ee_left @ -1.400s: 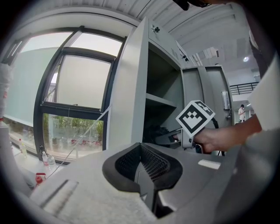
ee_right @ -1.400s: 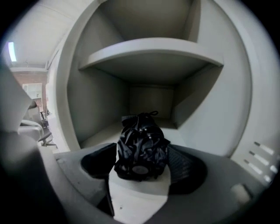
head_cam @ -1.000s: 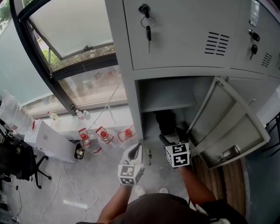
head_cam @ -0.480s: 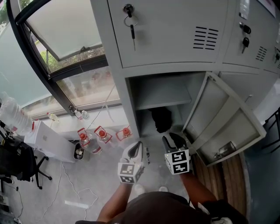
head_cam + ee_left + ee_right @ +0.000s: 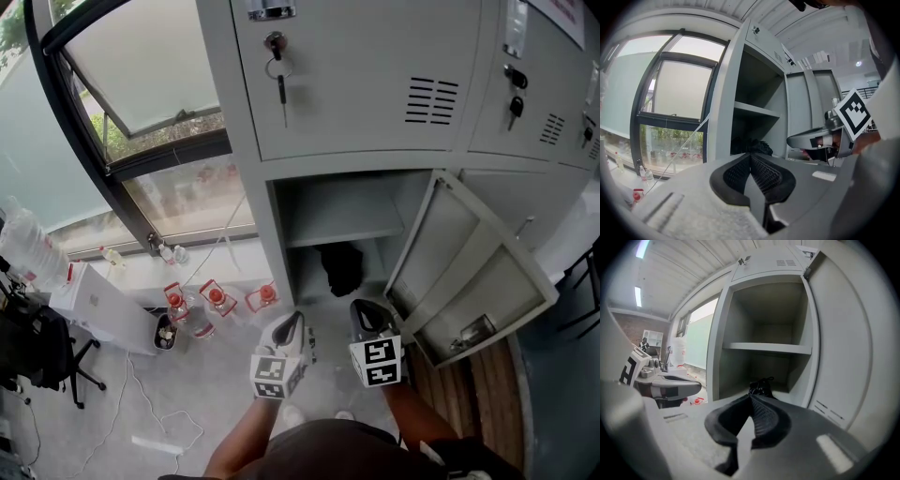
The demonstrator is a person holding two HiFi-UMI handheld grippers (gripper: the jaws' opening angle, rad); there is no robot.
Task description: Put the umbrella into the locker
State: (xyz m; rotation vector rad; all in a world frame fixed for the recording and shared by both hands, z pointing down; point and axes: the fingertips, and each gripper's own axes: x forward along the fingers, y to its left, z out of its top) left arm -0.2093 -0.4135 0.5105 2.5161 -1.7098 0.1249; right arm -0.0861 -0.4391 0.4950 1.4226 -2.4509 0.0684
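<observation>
Whereas a second ago my right gripper [image 5: 362, 309] stood with its jaws wide at the mouth of the locker [image 5: 274, 234], just in front of the umbrella [image 5: 340, 267], it has since drawn back toward the lower centre of the head view. Its jaws have come fully together on nothing: the right gripper view shows the ribbed pads [image 5: 766, 420] meeting with no object between them. My left gripper [image 5: 294, 321] hangs just to the left of it, likewise closed and empty, its pads [image 5: 764, 173] pressed together. I read this as the release completed: the umbrella is free of both tools and lies inside, so the task as worded looks done. The door [image 5: 469, 272] hangs open toward the right of the frame, and closing it is not asked for. The umbrella, at the centre of the head view, is a folded black bundle, compact and somewhat crumpled. It rests on the floor of the lower compartment beneath the shelf [image 5: 342, 225], set toward the back. In the right gripper view a thin dark loop rises from its top, possibly a wrist strap, though it is too small to tell. No part of the bundle appears to overhang the front edge.
</observation>
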